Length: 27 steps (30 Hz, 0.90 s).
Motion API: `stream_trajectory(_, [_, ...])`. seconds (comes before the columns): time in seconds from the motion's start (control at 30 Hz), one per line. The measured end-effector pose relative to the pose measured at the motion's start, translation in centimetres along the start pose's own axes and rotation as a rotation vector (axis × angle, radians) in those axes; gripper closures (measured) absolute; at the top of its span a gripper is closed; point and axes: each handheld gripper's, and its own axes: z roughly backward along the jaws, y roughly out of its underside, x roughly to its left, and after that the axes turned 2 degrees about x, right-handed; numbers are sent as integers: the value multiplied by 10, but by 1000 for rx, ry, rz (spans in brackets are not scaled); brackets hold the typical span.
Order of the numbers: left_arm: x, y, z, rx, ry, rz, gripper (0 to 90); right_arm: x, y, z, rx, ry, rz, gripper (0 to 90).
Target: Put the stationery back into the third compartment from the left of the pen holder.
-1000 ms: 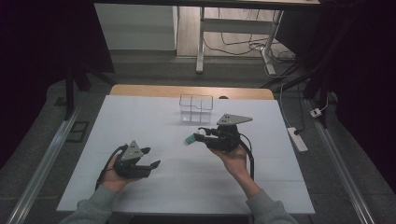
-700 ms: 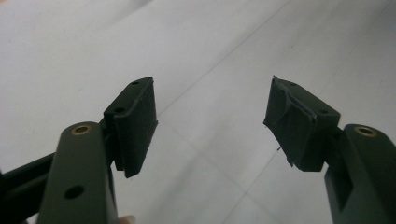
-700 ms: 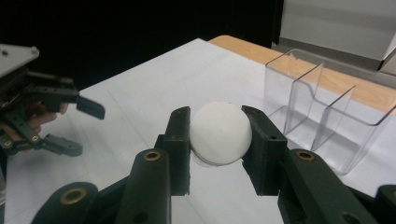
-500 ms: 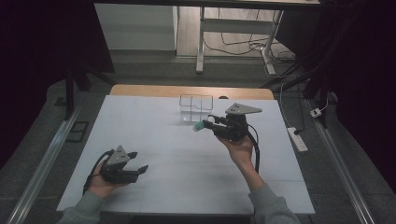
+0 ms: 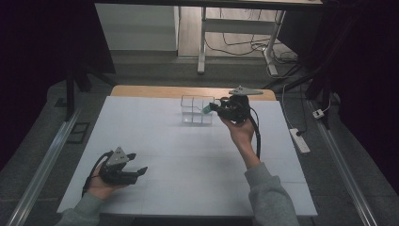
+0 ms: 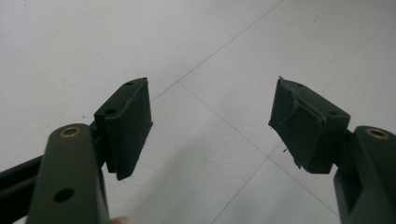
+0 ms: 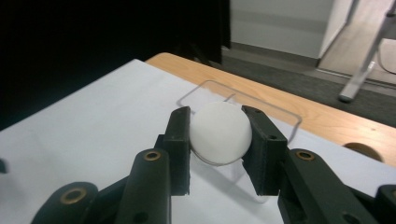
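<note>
left gripper (image 5: pixel 134 172) low over the near left of the white surface (image 5: pixel 188 160); its fingers (image 6: pixel 128 126) have just been opening, nothing between them | right gripper (image 7: pixel 217 140) raised farther off; its fingers clamp a white ball (image 7: pixel 219 133) | ball held just above the clear box (image 5: pixel 197 109) at the far edge

On the table (image 5: pixel 188 155), a box with compartments (image 5: pixel 197 109) stands toward the far edge, near the middle. The right gripper (image 5: pixel 211 109) hangs at that box's right side, above its rim, with a ball (image 7: pixel 220 133) between its jaws; in the right gripper view the box lies just behind and under the ball. The left gripper (image 5: pixel 139 170) sits low near the table's near left corner, well apart from the box. A power strip (image 5: pixel 300 140) lies on the floor right of the table.
</note>
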Motion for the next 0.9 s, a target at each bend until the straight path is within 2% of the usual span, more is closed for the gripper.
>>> stream_trajectory(0.23, [1, 1, -2, 14, -2, -6, 281, -16, -13, -21, 41, 68, -3, 647])
stream_trajectory(0.43, [2, 1, -3, 22, 6, -9, 275, -28, -13, -36, 67, 105, -17, 647])
stream_trajectory(0.53, [2, 1, -4, 25, 6, -9, 273, -32, -11, -42, 75, 105, -32, 646])
stream_trajectory(0.77, [1, 1, -5, 25, 3, -11, 271, -34, -10, -52, 105, 114, -20, 632])
stream_trajectory(0.83, [1, 1, -5, 24, 2, -11, 271, -34, -9, -52, 96, 122, -29, 558])
stream_trajectory(0.9, [2, 1, -5, 25, 2, -10, 271, -35, -9, -49, 77, 102, -43, 513])
